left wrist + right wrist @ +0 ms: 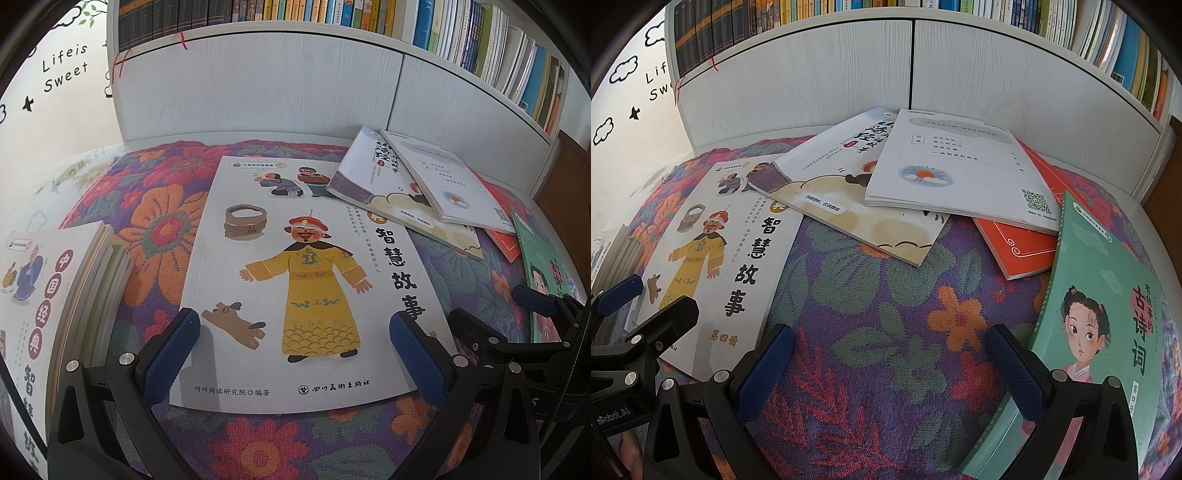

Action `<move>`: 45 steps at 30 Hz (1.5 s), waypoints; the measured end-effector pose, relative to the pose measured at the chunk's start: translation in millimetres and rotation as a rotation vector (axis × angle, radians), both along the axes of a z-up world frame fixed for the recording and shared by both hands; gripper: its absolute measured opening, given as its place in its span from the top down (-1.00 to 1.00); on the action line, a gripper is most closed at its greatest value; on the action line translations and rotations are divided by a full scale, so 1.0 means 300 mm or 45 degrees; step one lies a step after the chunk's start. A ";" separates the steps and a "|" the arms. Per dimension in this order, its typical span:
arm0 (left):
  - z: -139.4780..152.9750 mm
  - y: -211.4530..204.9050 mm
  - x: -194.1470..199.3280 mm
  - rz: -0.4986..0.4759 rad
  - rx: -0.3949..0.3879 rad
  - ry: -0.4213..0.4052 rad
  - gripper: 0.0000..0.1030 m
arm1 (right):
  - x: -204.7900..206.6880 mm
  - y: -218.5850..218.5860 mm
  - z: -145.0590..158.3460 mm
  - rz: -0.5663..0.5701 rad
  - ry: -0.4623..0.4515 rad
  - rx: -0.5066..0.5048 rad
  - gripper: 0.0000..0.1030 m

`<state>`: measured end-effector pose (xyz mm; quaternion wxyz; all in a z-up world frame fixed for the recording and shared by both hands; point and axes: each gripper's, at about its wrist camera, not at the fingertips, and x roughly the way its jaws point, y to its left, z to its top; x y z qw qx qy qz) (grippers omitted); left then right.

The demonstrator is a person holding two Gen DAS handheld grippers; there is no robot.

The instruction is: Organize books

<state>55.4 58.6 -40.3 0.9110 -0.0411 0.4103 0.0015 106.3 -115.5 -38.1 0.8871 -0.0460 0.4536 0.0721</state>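
Presently at pickup step. Left gripper (295,354) spread wide, straddling yellow-robed book (295,266) at frame centre; stack (55,295) at left edge. Right gripper (890,365) spread, empty, over floral cloth (886,295). Next: slide under edge, pinch, carry onto stack.

Your surface: flat top under a purple floral woven cloth (886,295). On cloth you've got: white yellow-robed-figure book (295,277); cream book w/ cloud art (857,206); orange book (1015,247); green girl-portrait book (1100,295); book stack, left edge (55,295).
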 end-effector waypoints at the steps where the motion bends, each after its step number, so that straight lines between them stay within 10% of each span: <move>1: 0.000 0.000 0.000 0.000 0.000 0.000 -0.99 | 0.000 0.000 0.000 0.000 0.000 0.000 -1.00; 45: -0.003 0.001 0.001 -0.002 0.004 0.005 -0.99 | -0.013 -0.020 0.001 0.027 0.014 0.039 -1.00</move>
